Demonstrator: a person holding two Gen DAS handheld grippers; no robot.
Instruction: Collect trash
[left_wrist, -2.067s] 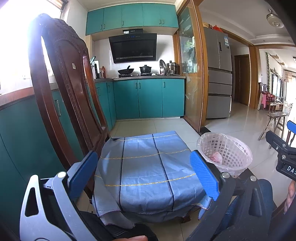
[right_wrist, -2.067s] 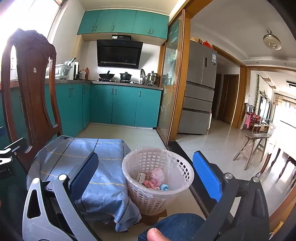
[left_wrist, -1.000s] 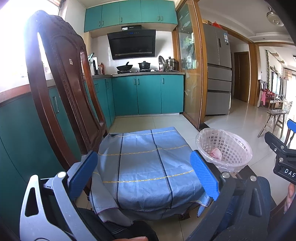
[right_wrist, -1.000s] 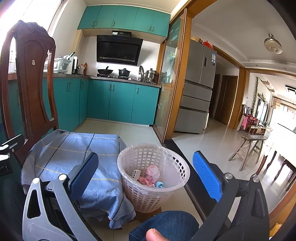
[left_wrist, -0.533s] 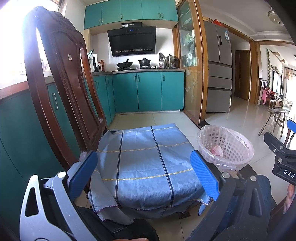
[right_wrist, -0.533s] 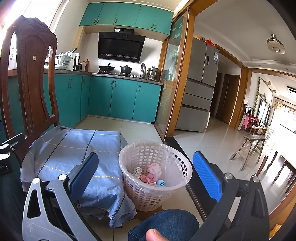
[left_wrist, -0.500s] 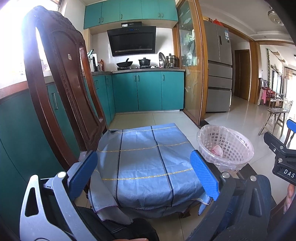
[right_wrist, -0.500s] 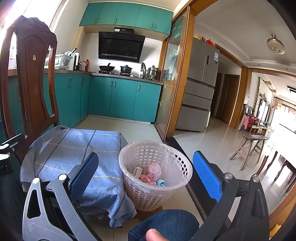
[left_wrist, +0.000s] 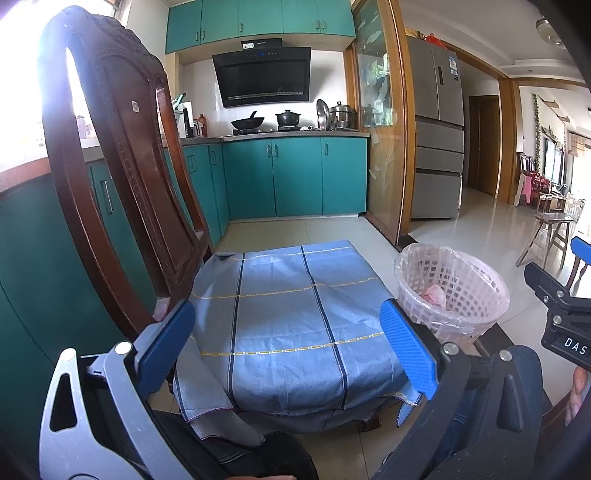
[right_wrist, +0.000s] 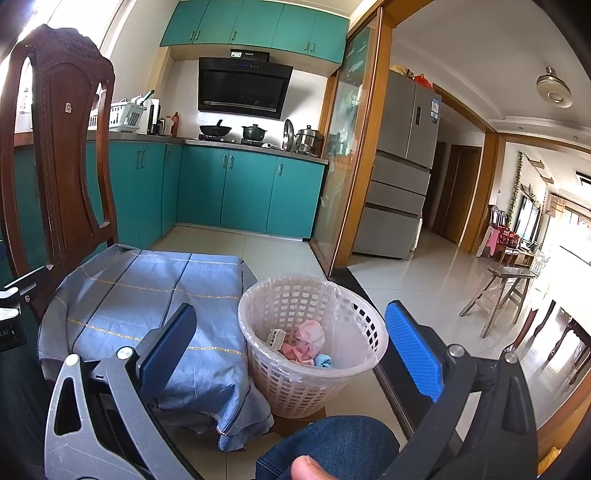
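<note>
A white lattice waste basket (right_wrist: 314, 369) lined with clear plastic stands on the floor beside a chair seat draped in a blue striped cloth (right_wrist: 147, 295). Inside lie pink crumpled paper (right_wrist: 310, 334), a small white packet (right_wrist: 276, 336) and a light blue scrap (right_wrist: 323, 360). My right gripper (right_wrist: 291, 354) hangs open in front of the basket, nothing between its fingers. In the left wrist view the left gripper (left_wrist: 288, 343) is open above the cloth (left_wrist: 288, 314), empty, with the basket (left_wrist: 452, 291) to its right. No loose trash shows on the cloth.
A dark carved wooden chair back (left_wrist: 118, 184) rises at the left. Teal kitchen cabinets (left_wrist: 295, 177) line the far wall, a grey fridge (right_wrist: 402, 166) stands past a wooden door frame. A wooden stool (right_wrist: 506, 295) is at the right. A person's denim knee (right_wrist: 332, 446) is below.
Both views have drifted slightly, so the cloth and basket sit a little lower and closer in frame. Both grippers stayed open and empty.
</note>
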